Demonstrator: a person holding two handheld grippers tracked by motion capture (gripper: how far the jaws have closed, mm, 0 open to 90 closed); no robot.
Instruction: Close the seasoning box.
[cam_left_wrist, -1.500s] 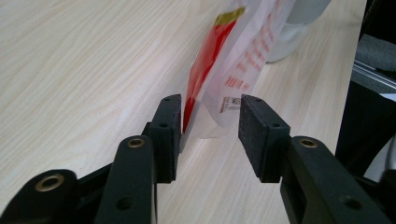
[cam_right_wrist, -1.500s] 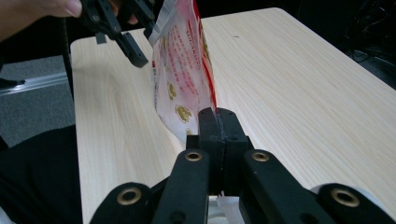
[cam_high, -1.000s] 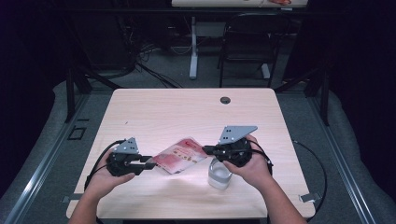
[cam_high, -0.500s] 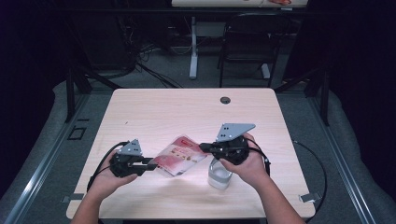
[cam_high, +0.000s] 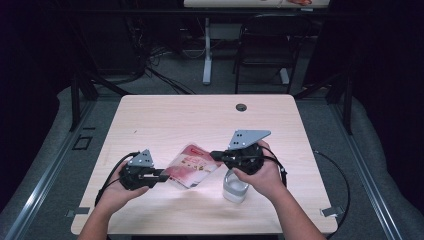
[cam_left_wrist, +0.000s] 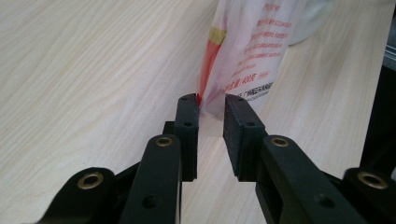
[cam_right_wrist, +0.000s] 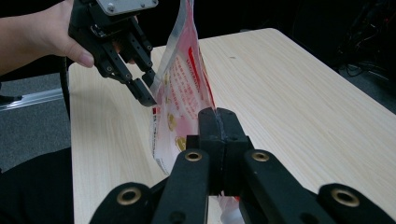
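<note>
**Red-and-white snack bag hanging between two handheld grippers**

Plastic bag (cam_high: 191, 165), red and white with red print on it, is held up off the light wood table (cam_high: 200, 120) near the middle of its near half. It's slung between the two grippers, tilted, with one end to the left and the other to the right.

The right gripper (cam_high: 216, 155) is clamped down on the bag's right edge. In the right gripper view its jaws are pressed together with the film pinched in between (cam_right_wrist: 217, 122), and the bag (cam_right_wrist: 180, 88) rises up and away from them toward the other gripper (cam_right_wrist: 148, 88) farther off.

The left gripper (cam_high: 164, 175) sits at the bag's left end. In the left gripper view its jaws stand apart with a clear gap between them (cam_left_wrist: 211, 119), and the bag's corner (cam_left_wrist: 243, 60) sits right at the tips. The left pad looks like it's touching the red edge, but the jaws aren't closed on it, so that one counts as released.

Both hands come in from the near side: the left hand (cam_high: 117, 187) wraps its gripper, the right hand (cam_high: 262, 172) wraps the other. A clear glass or cup (cam_high: 235, 186) stands on the table just under the right hand, near the bag's lower right side. A small dark round hole (cam_high: 241, 107) sits in the tabletop at the far edge, well apart from everything else.
</note>
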